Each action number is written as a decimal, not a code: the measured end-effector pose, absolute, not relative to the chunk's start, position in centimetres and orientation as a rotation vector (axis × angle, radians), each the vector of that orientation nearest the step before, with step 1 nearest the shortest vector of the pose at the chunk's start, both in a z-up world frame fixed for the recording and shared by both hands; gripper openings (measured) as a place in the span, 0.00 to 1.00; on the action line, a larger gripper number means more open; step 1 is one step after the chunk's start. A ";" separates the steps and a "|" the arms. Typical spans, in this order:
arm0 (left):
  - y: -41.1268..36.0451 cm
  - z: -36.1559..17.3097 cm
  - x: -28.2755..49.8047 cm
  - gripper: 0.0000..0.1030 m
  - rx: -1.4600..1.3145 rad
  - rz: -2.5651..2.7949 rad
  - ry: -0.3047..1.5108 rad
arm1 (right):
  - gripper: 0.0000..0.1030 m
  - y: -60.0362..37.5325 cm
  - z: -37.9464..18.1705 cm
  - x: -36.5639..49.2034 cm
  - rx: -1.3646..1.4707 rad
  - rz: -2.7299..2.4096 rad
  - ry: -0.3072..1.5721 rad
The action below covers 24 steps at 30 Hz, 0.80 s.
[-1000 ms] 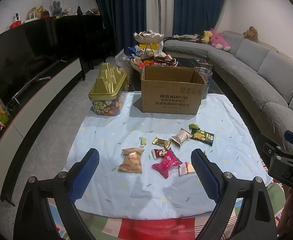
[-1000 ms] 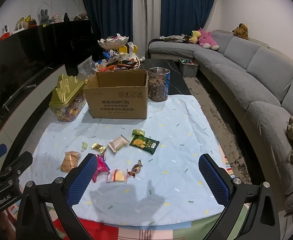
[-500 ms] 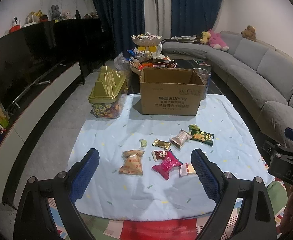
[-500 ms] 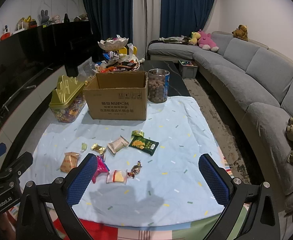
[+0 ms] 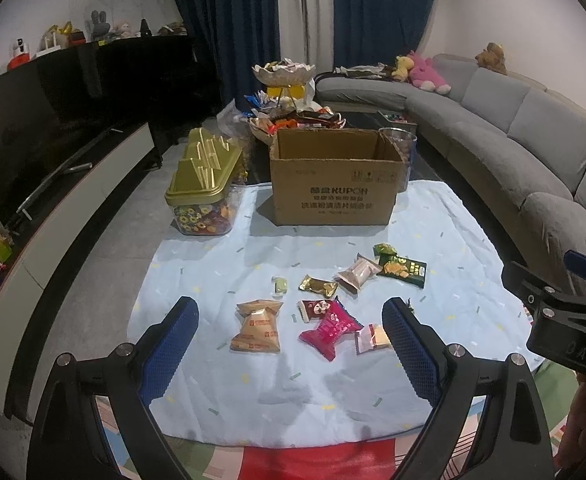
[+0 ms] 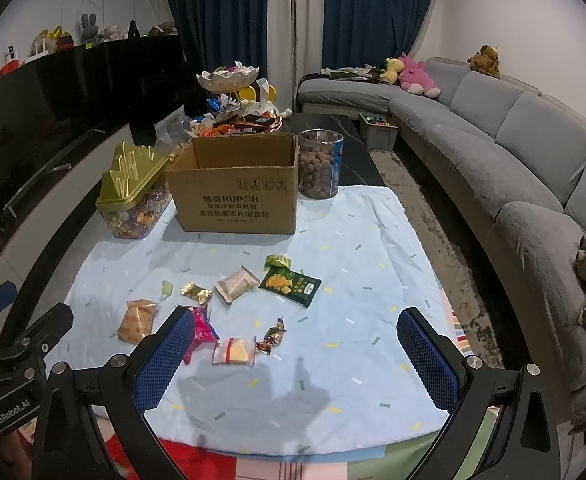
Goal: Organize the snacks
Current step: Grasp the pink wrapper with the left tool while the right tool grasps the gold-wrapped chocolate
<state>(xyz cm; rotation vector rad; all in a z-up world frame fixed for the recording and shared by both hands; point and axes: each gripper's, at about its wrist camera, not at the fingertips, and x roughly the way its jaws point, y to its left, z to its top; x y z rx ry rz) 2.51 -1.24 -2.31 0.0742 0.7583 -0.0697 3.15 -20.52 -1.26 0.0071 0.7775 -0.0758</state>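
Observation:
Several snack packets lie scattered on a light blue cloth [image 5: 333, 392]: a tan packet [image 5: 256, 326], a magenta packet [image 5: 330, 328], a gold wrapper [image 5: 317, 286], a pale pink packet [image 5: 357, 273] and a green packet [image 5: 401, 270]. Behind them stands an open cardboard box [image 5: 333, 184]. My left gripper [image 5: 291, 344] hovers open above the cloth's near part, nothing between its fingers. My right gripper [image 6: 293, 354] is open too, near a small clear packet [image 6: 233, 353] and a twisted candy [image 6: 272, 335]; the green packet [image 6: 291, 285] lies farther out.
A gold-lidded candy tub [image 5: 203, 188] stands left of the box, a clear jar of brown balls [image 6: 320, 164] right of it. A heaped snack stand [image 6: 229, 96] sits behind. A grey sofa [image 6: 513, 168] runs along the right, a dark TV unit [image 5: 53, 152] along the left.
Both grippers have drifted slightly back and up, so the cloth and box look a little farther. Both stay open and no snack has moved.

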 end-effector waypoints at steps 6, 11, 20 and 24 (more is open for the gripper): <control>-1.8 -3.6 3.7 0.89 0.092 -0.089 0.775 | 0.99 -20.4 -2.2 4.2 0.007 -0.082 0.794; -2.2 -5.1 5.2 0.86 0.095 -0.108 0.793 | 0.99 -20.3 -3.7 5.4 0.003 -0.084 0.818; -3.5 -8.8 8.7 0.75 0.131 -0.162 0.833 | 0.99 -20.0 -7.0 8.1 0.000 -0.088 0.874; -4.0 -10.9 10.2 0.69 0.159 -0.188 0.853 | 0.99 -19.9 -8.9 9.6 0.002 -0.090 0.909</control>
